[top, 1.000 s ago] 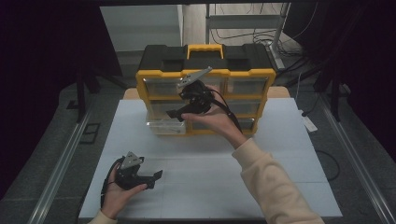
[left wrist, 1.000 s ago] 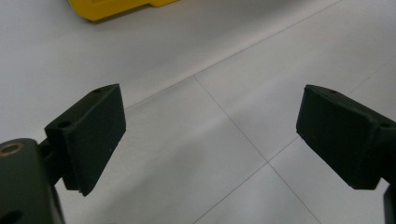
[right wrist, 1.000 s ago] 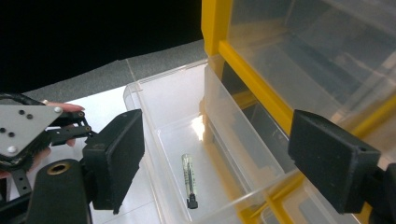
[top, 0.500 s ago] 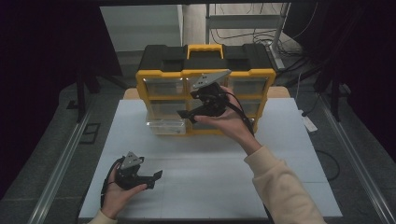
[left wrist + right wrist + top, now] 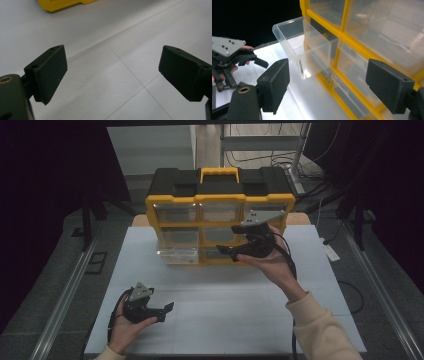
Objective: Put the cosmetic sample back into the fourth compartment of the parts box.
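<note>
A yellow and black organizer cabinet [image 5: 220,200] with clear drawers stands at the back of the white table [image 5: 225,320]. Its lower left drawer [image 5: 176,254] is pulled out and looks empty. My right gripper [image 5: 227,252] hovers in front of the cabinet's lower right drawers, pointing left, open with nothing between its jaws. In the right gripper view my right gripper [image 5: 327,85] frames the pulled-out drawer [image 5: 312,47] and the yellow frame [image 5: 344,30]. My left gripper [image 5: 165,312] rests low at the table's front left, open. In the left gripper view my left gripper [image 5: 112,72] holds nothing over the bare table.
Metal rails [image 5: 65,290] run along both sides of the table. A shelf and cables [image 5: 280,145] stand behind the cabinet. The far hand with my left gripper [image 5: 229,60] appears at the left of the right gripper view. A yellow cabinet corner [image 5: 60,3] shows at the top of the left gripper view.
My right gripper has moved to the right across the cabinet front, from near the middle column to the right column, and slightly lower. The left gripper has stayed in place.
</note>
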`<state>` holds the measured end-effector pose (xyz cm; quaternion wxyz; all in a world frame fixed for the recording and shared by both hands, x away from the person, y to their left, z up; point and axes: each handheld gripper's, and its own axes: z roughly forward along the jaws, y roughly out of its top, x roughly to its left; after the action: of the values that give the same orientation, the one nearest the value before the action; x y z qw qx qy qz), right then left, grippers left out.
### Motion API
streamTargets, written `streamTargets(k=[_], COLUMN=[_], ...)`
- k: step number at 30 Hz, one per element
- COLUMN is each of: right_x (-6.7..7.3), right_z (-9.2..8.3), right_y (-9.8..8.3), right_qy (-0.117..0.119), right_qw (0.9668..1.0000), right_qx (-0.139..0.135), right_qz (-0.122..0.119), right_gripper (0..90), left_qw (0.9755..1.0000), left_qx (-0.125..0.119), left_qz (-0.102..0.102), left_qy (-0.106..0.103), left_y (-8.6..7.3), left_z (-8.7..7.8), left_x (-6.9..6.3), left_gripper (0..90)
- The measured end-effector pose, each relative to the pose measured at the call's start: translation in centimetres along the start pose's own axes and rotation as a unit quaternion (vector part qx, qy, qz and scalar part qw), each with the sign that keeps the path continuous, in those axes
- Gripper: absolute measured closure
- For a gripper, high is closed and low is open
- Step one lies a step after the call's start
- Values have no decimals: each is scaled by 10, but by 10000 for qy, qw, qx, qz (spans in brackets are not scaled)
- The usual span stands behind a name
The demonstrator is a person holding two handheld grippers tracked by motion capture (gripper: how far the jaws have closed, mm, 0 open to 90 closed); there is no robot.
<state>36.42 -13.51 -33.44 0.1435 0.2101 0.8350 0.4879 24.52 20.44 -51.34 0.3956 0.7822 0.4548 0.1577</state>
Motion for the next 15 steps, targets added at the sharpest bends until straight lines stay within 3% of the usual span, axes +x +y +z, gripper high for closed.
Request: streamTargets(k=[4, 8, 10, 15], right_x=[1, 2, 2, 4], right_z=[-15, -32, -43, -56], right_y=[-21, -52, -73, -99], right_qy=[-91, -244, -343, -476], right_qw=[9999, 9995, 9985, 9974], right_qx=[-27, -17, -78, -83], right_qz=[52, 209, 413, 538], right_gripper=[204, 203, 203, 204], left_qw=[10000, 10000, 10000, 10000], left_qx=[-18, -13, -13, -49], left_qz=[-5, -5, 20, 18], left_qy=[7, 3, 3, 18], left_y=[0, 0, 1, 1], left_z=[-1, 0, 0, 0], left_x=[0, 0, -1, -2], left_gripper=[91, 91, 92, 92])
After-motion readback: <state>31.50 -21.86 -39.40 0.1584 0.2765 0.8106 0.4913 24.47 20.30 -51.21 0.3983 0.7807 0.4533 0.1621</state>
